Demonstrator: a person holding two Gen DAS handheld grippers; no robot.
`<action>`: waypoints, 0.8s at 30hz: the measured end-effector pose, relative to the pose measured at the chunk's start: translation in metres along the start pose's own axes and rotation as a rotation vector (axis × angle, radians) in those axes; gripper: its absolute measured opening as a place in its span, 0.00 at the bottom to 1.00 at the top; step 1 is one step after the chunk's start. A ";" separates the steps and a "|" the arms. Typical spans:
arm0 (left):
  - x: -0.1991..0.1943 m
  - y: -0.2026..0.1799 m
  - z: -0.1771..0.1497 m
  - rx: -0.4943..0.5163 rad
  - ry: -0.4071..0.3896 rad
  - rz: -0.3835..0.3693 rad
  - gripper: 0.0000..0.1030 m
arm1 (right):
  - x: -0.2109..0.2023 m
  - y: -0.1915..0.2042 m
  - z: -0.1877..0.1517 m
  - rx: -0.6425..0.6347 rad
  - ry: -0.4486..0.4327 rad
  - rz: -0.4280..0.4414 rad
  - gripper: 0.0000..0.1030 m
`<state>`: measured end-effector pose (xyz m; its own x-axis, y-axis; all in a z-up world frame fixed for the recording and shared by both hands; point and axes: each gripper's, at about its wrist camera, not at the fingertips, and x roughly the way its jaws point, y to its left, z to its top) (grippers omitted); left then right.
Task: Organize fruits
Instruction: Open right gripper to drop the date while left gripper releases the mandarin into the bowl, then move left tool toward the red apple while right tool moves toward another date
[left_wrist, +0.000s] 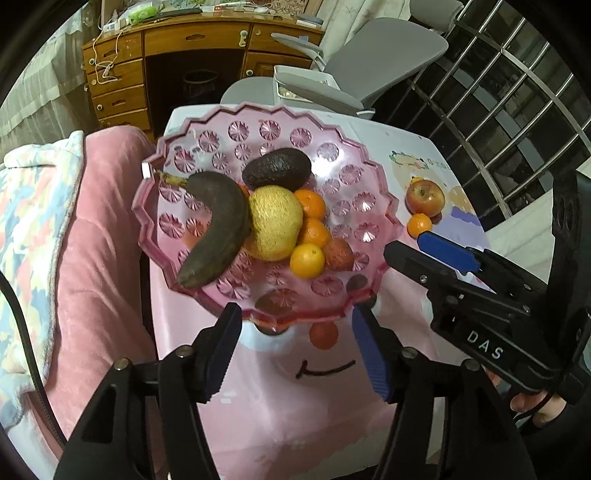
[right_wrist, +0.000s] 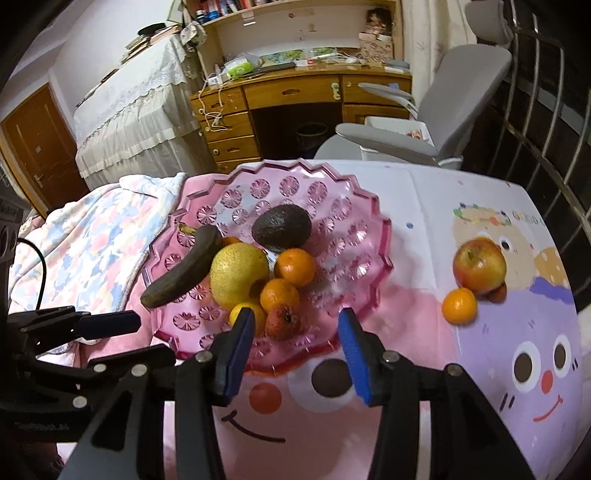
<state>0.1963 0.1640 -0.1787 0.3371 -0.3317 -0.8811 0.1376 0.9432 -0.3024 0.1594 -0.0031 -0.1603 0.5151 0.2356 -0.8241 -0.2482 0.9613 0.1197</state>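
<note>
Pink bowl (right_wrist: 373, 236) on cartoon tablecloth (right_wrist: 424, 424) holds most fruit: blackened banana (right_wrist: 184, 269), avocado (right_wrist: 282, 228), yellow pear (right_wrist: 238, 273), several mandarins, reddish strawberry-like fruit (right_wrist: 282, 320).

Outside bowl, to right: apple (right_wrist: 479, 265) with loose mandarin (right_wrist: 459, 305) touching beside it.

Left gripper (left_wrist: 297, 350) partly open, empty, at bowl's near rim. Right gripper (right_wrist: 295, 350) partly open, empty, also at near rim.

Step, by judgement: between picks; stragglers not yet gathered.

Next move: swing right gripper right toward loose mandarin or apple, widen jaws for apple, then carry to bowl.
</note>
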 end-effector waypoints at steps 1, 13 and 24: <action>0.000 -0.002 -0.002 0.000 0.005 -0.003 0.62 | -0.001 -0.002 -0.002 0.009 0.005 -0.001 0.48; 0.009 -0.049 -0.024 0.021 0.062 -0.031 0.72 | -0.021 -0.046 -0.042 0.092 0.071 -0.039 0.54; 0.029 -0.114 -0.022 0.032 0.082 -0.021 0.77 | -0.032 -0.113 -0.064 0.107 0.109 -0.036 0.55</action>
<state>0.1695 0.0476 -0.1779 0.2563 -0.3477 -0.9019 0.1736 0.9344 -0.3110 0.1186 -0.1281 -0.1829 0.4285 0.1890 -0.8836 -0.1393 0.9800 0.1421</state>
